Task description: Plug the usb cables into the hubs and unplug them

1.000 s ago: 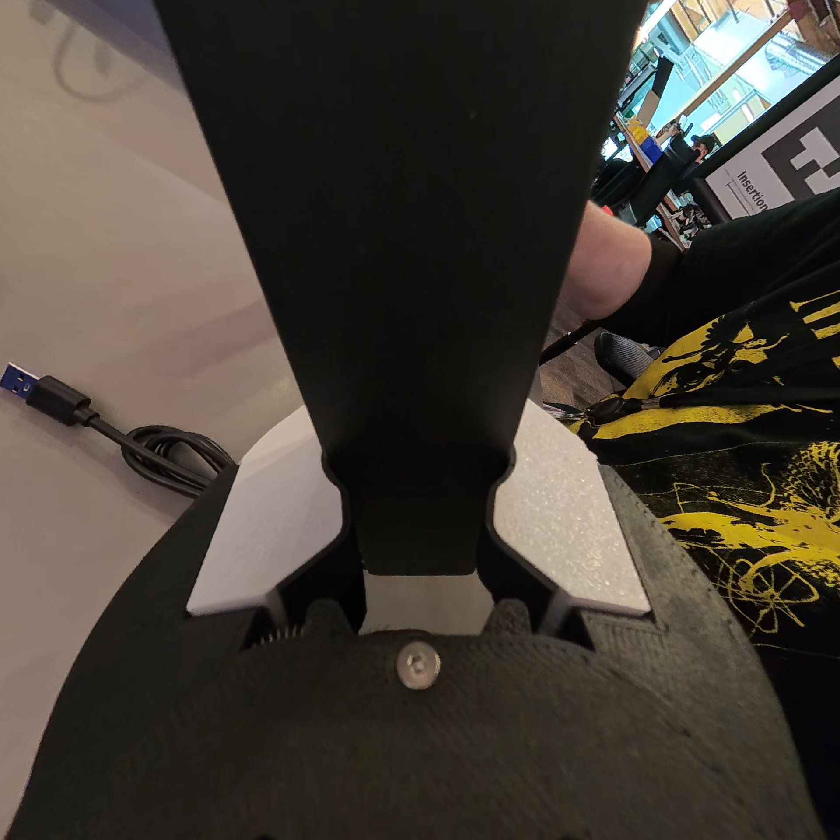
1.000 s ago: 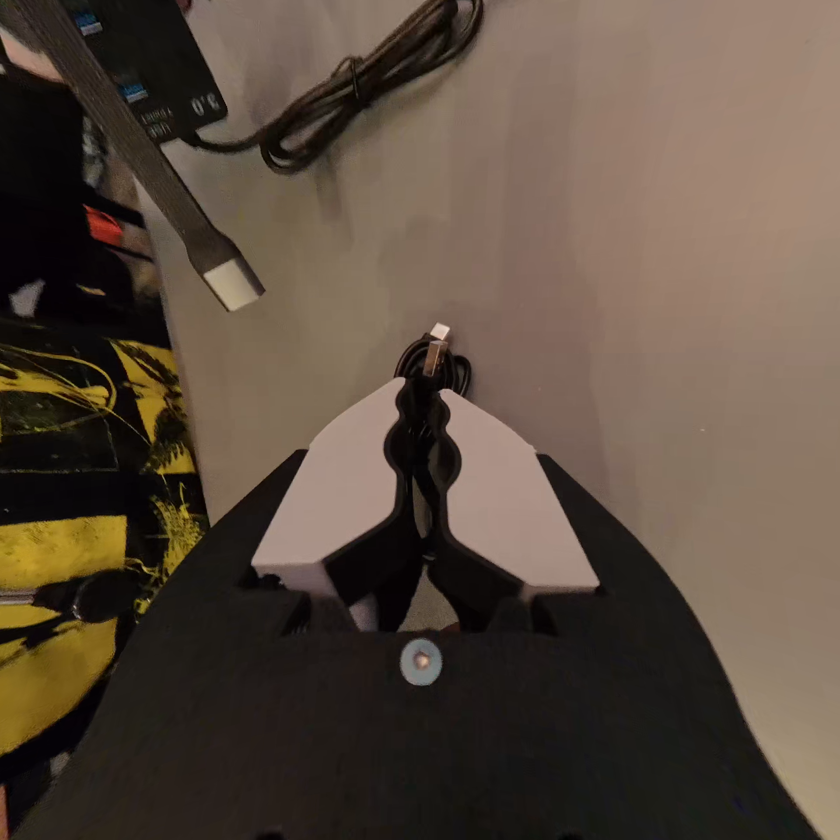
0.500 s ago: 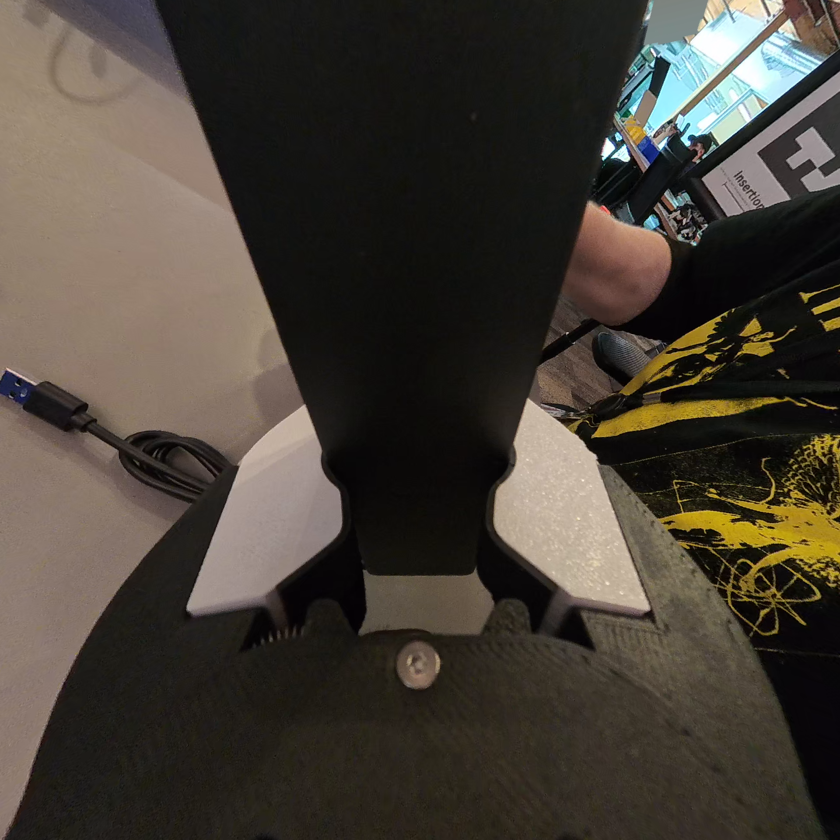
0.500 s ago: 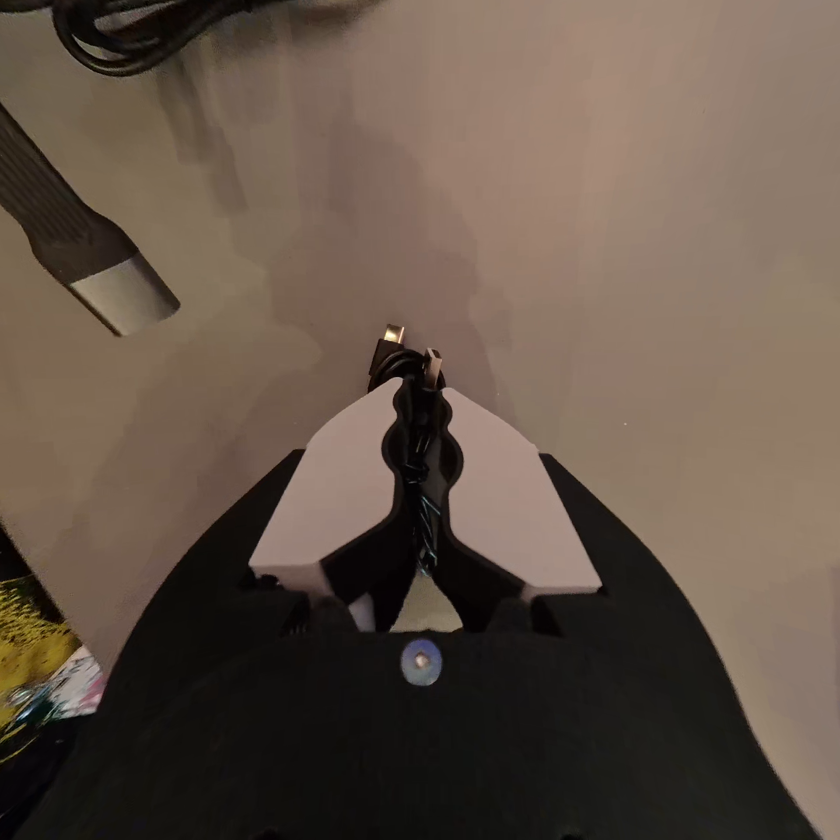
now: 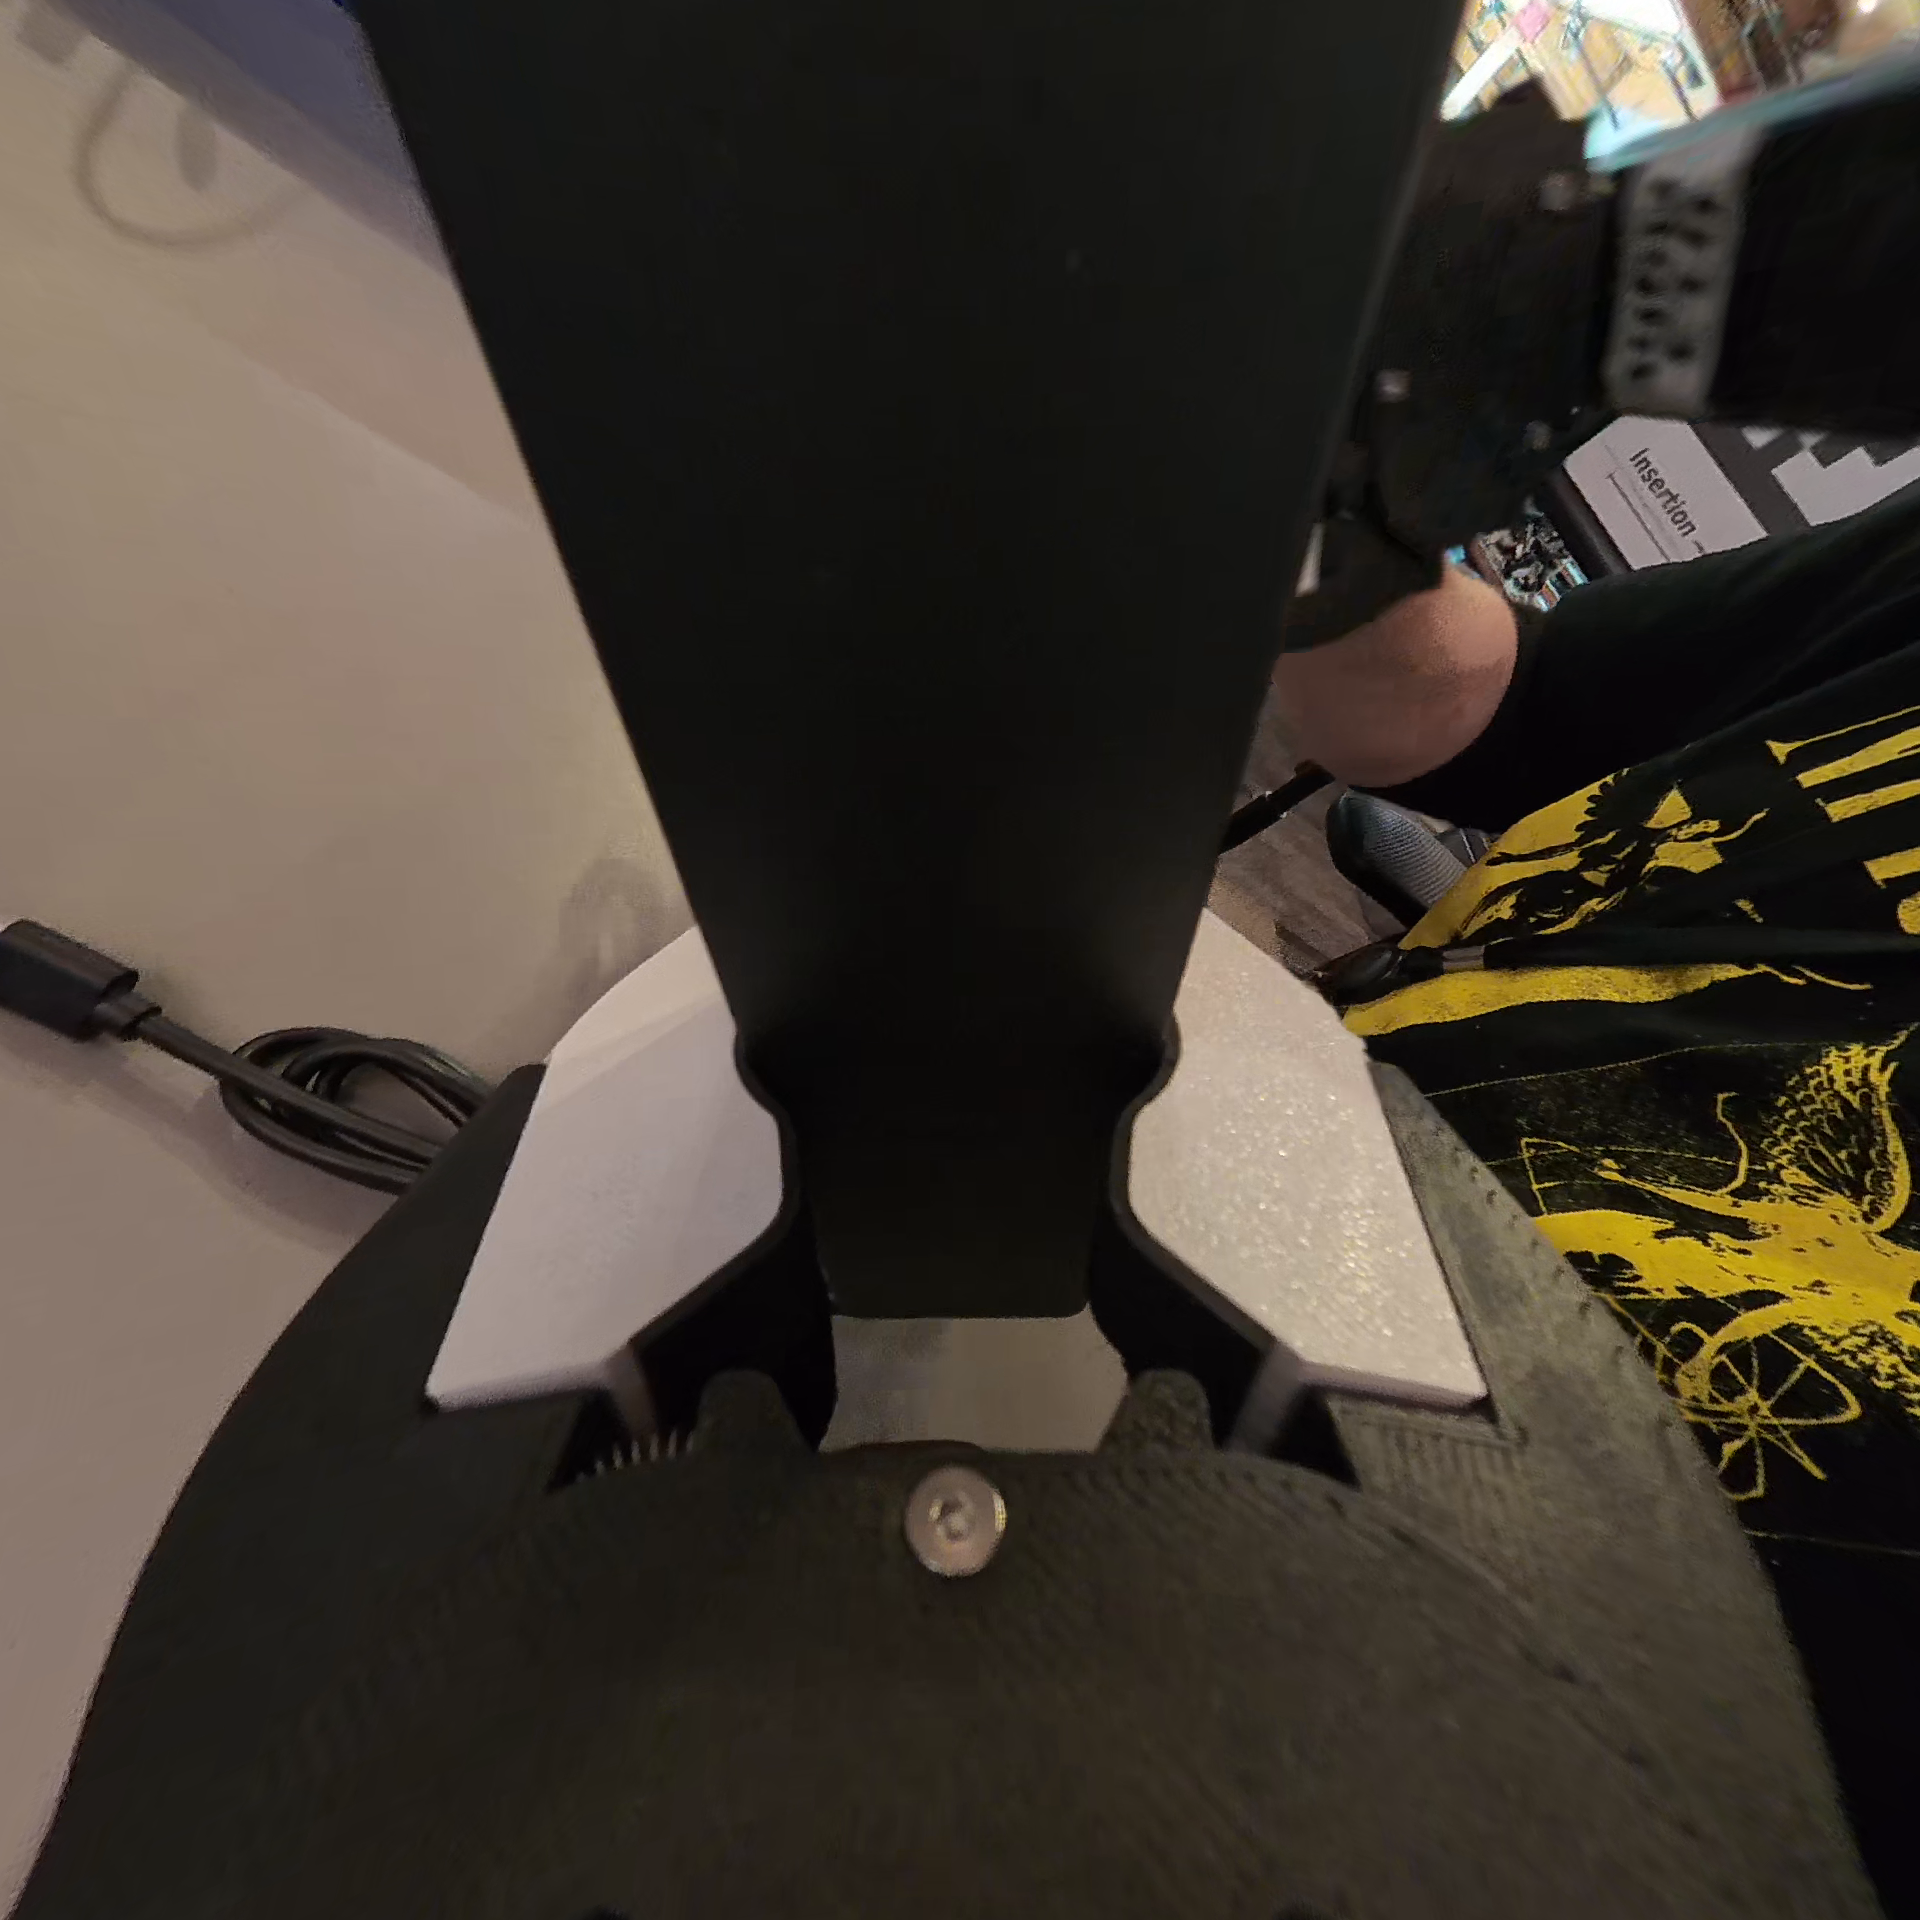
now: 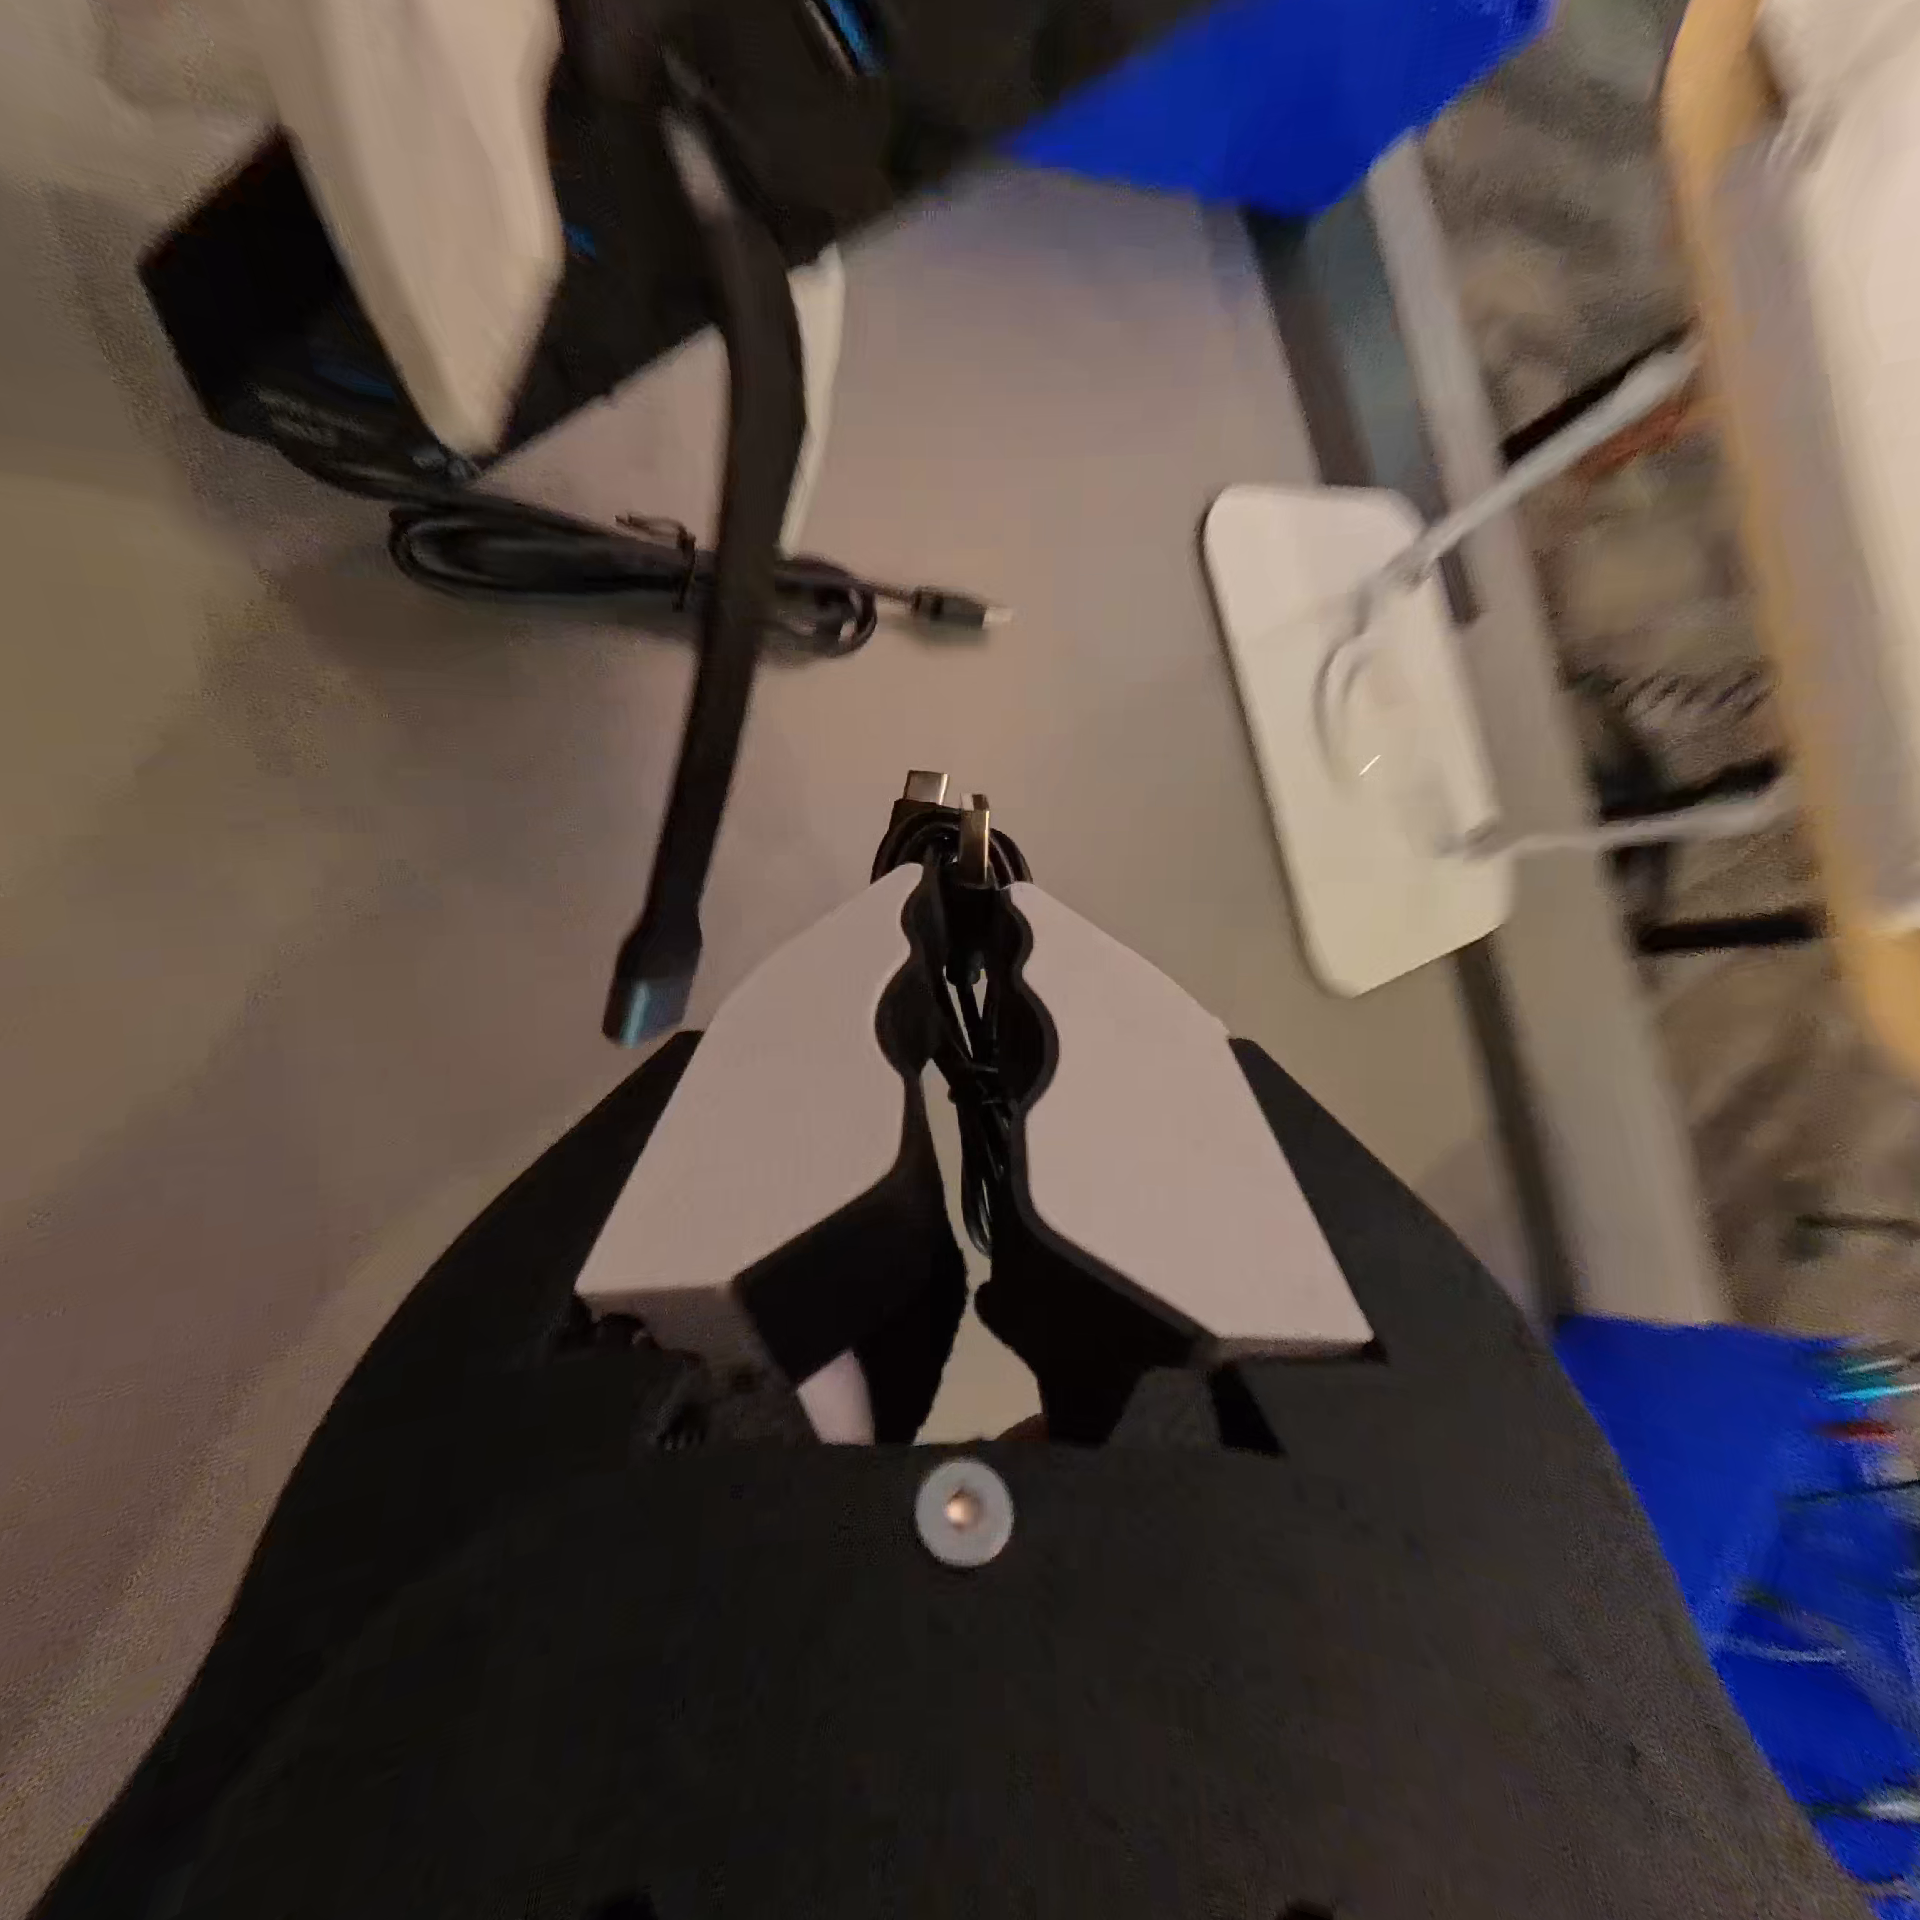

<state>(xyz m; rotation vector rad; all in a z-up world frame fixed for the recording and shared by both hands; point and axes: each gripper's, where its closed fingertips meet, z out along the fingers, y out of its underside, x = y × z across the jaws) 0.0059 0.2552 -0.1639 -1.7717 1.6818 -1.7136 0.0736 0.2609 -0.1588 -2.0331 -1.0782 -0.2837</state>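
Right wrist view: right gripper (image 6: pixel 961 883) clamps bundled black cable (image 6: pixel 961 831), unplugged; left gripper (image 5: pixel 956 1039) holds black hub (image 5: pixel 904 520). Plugging not begun; spare cable (image 6: pixel 623 566) at 11 o'clock on worktop (image 6: pixel 312 831).

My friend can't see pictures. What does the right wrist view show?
The right gripper has its fingers shut on a bundled black cable above a grey table. Beyond lie another coiled cable, a black hub and a white pad.

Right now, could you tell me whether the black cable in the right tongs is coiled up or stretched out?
Coiled. The black cable sits bundled between the closed right tongs, with both plugs poking out together past the tips.
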